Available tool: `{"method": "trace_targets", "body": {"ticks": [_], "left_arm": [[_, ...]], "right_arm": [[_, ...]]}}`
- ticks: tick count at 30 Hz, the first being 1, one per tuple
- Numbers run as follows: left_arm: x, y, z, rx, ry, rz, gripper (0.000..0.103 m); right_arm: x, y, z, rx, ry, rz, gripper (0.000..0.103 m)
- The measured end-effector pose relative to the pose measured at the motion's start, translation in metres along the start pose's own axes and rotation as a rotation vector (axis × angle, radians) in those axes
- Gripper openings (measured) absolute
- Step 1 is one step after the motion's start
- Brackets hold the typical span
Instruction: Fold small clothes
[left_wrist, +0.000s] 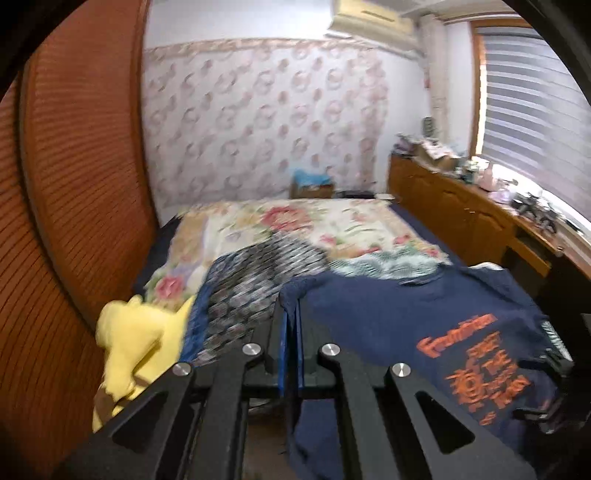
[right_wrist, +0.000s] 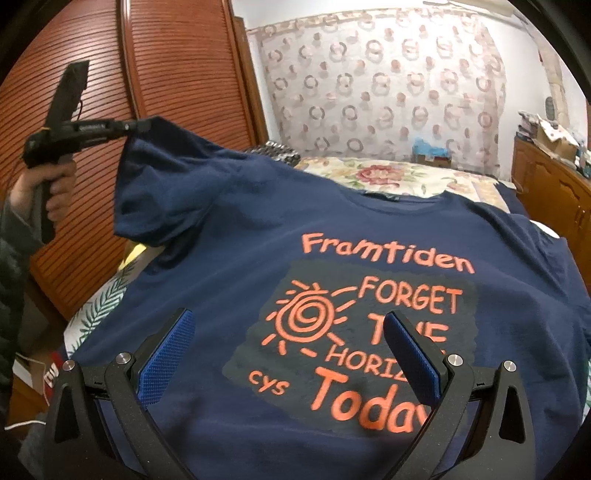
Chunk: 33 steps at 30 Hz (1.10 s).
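A navy T-shirt (right_wrist: 229, 236) with orange lettering is lying print-side up across the near end of a bed (right_wrist: 399, 177) covered by a floral blanket. Its collar is pointing away toward the far wall and its hem is falling toward the cameras, so its long axis is running straight ahead from the person.

The left claw (right_wrist: 142, 126) is clenched on the edge of the shirt's left sleeve and is holding that sleeve up above the bed. A hand (right_wrist: 55, 188) is gripping the tool's handle at the left side of the right wrist view. In the left wrist view the same claw (left_wrist: 286, 332) is showing its two fingers pressed together with a thin fold of navy cloth between them.

The right claw (right_wrist: 288, 354) is hanging open over the lower chest of the shirt, its blue pads (right_wrist: 170, 358) spread wide and holding nothing. The printed design is lying directly ahead of it.

Judging from this, the sleeve is about to be folded inward across the chest, toward the person's right. The left claw already has the cloth, so it is the one placed to carry the fold; the right claw is nearest the hem and the right side.

A yellow garment (left_wrist: 136, 343) and a patterned grey cloth (left_wrist: 258, 273) are lying on the bed to the left of the shirt.
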<state>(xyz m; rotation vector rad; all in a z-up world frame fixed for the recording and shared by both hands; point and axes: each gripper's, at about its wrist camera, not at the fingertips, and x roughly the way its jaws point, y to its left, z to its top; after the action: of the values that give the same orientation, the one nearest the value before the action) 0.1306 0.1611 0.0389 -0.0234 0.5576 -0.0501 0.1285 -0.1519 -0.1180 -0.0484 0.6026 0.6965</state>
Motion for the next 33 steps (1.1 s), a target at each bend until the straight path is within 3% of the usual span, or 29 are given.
{"method": "trace_targets", "body": {"ticks": [12,18,25,33], "left_arm": [[0.034,-0.115,0.032,0.12,0.051,-0.194,0.004],[0.027,-0.124,0.021,0.138,0.061,-0.232,0.021],[0.03,-0.108,-0.02,0.148,0.118,-0.167,0.038],[0.054,-0.102,-0.092,0.118,0.246,-0.161,0.046]], "right_arm": [[-0.025,-0.046,0.001,0.082,-0.039,-0.081,0.103],[-0.032,-0.061,0.003,0.093,-0.044,-0.11,0.103],[-0.029,-0.066,0.007,0.082,-0.037,-0.111,0.101],[-0.023,-0.07,0.014,0.039,-0.015,-0.1,0.075]]}}
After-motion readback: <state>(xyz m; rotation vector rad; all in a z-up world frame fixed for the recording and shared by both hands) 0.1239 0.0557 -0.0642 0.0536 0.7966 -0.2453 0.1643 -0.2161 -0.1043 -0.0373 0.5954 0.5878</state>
